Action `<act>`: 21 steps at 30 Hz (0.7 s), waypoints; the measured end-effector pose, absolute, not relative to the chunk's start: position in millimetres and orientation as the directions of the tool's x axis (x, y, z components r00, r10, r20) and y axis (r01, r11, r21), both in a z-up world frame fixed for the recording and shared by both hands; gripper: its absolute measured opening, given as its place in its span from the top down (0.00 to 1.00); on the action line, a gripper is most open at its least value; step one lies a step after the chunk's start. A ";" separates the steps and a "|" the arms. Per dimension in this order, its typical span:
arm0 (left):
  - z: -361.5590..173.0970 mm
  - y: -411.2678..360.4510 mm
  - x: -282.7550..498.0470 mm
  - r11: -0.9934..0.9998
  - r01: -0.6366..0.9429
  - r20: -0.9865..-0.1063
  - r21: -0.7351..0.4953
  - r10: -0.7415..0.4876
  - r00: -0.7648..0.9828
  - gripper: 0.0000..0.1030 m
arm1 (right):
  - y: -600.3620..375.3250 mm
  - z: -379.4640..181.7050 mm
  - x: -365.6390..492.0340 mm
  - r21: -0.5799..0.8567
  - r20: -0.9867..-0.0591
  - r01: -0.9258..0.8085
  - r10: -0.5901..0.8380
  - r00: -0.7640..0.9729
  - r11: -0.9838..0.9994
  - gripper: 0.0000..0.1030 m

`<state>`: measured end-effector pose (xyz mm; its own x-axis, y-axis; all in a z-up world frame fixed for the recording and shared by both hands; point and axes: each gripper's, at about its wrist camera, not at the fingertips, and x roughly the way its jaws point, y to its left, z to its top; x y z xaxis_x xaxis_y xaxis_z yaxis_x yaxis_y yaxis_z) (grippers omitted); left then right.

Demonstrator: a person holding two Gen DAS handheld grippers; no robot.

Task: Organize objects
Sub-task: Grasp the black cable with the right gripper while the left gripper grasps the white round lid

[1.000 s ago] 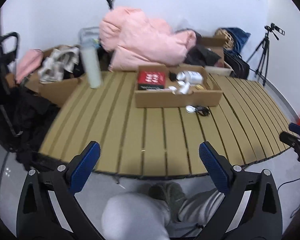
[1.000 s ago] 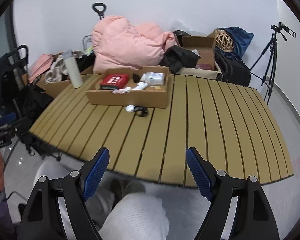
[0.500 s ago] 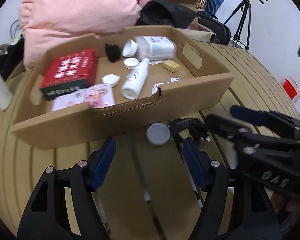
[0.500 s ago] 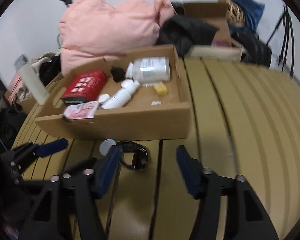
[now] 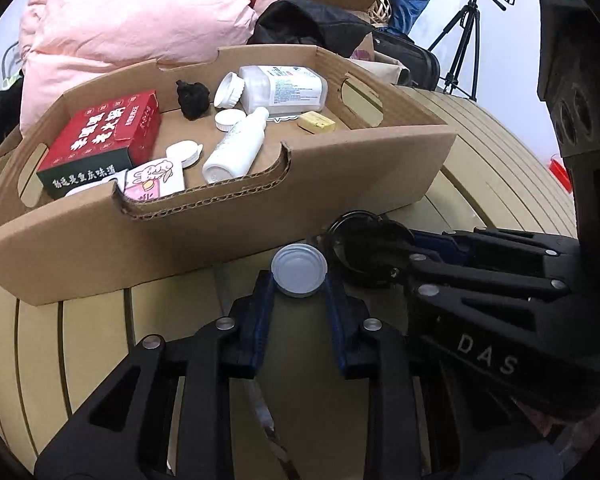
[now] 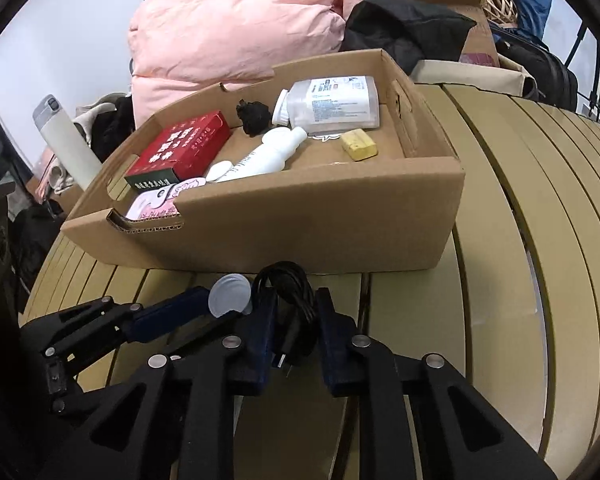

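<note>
A round grey lid (image 5: 299, 271) lies on the slatted table just in front of the cardboard box (image 5: 228, 220). My left gripper (image 5: 299, 286) is shut on the lid, a blue pad on each side. It also shows in the right wrist view (image 6: 230, 295). A coiled black cable (image 6: 290, 300) lies right of the lid. My right gripper (image 6: 294, 312) is shut around the cable, and it reaches in from the right in the left wrist view (image 5: 380, 256). The box holds a red carton (image 5: 100, 142), white bottles (image 5: 238, 146) and a yellow bar (image 5: 316, 122).
A pink duvet (image 5: 140, 20) and black bags are piled behind the box. A white flask (image 6: 66, 142) stands at the table's left edge. A tripod (image 5: 466, 36) stands at the far right. Bare table slats (image 6: 520, 240) extend to the right.
Both grippers moved in from the table's near edge to the box front. The left closed on the lid, the right closed on the cable.
</note>
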<state>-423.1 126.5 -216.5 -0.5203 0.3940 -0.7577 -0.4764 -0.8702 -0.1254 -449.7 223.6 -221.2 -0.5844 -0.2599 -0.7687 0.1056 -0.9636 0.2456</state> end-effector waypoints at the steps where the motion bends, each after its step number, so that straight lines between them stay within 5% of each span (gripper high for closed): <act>1: -215.9 123.4 -423.0 -0.871 -0.471 -0.757 -0.140 0.401 -0.516 0.79 | 224.1 -220.7 -449.1 0.241 -0.771 0.105 -0.256 -0.584 -0.965 0.80; 5: -211.4 108.5 -421.7 -0.874 -0.438 -0.750 -0.210 0.431 -0.502 0.85 | 230.7 -214.6 -442.1 0.270 -0.765 0.096 -0.274 -0.582 -0.958 0.80; 6: -208.0 105.8 -419.8 -0.875 -0.431 -0.750 -0.220 0.434 -0.499 1.00 | 230.5 -210.0 -438.8 0.269 -0.765 0.102 -0.277 -0.582 -0.958 0.80; 14: -141.1 77.6 -365.3 -0.886 -0.418 -0.700 -0.200 0.427 -0.573 1.00 | 242.6 -145.2 -383.5 0.298 -0.698 0.132 -0.310 -0.645 -0.945 0.81; 15: -138.1 76.5 -361.3 -0.889 -0.413 -0.701 -0.199 0.423 -0.573 0.96 | 248.2 -138.2 -373.6 0.301 -0.692 0.124 -0.306 -0.654 -0.945 0.81; 17: -142.2 80.1 -359.7 -0.900 -0.395 -0.715 -0.183 0.398 -0.575 0.56 | 256.8 -128.5 -357.3 0.300 -0.683 0.104 -0.290 -0.670 -0.948 0.81; 18: -146.4 83.2 -361.0 -0.912 -0.376 -0.715 -0.162 0.371 -0.592 0.28 | 260.6 -123.8 -350.0 0.303 -0.677 0.099 -0.287 -0.677 -0.948 0.81; 21: -170.0 97.5 -372.7 -0.931 -0.347 -0.713 -0.110 0.317 -0.625 0.23 | 268.6 -107.7 -324.2 0.301 -0.654 0.095 -0.278 -0.703 -0.949 0.81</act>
<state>-372.7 97.5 -170.0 -0.6252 0.3171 -0.7132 -0.3471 -0.9314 -0.1099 -324.2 268.6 -107.7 -0.7033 -0.2783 -0.6542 0.0952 -0.9488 0.3012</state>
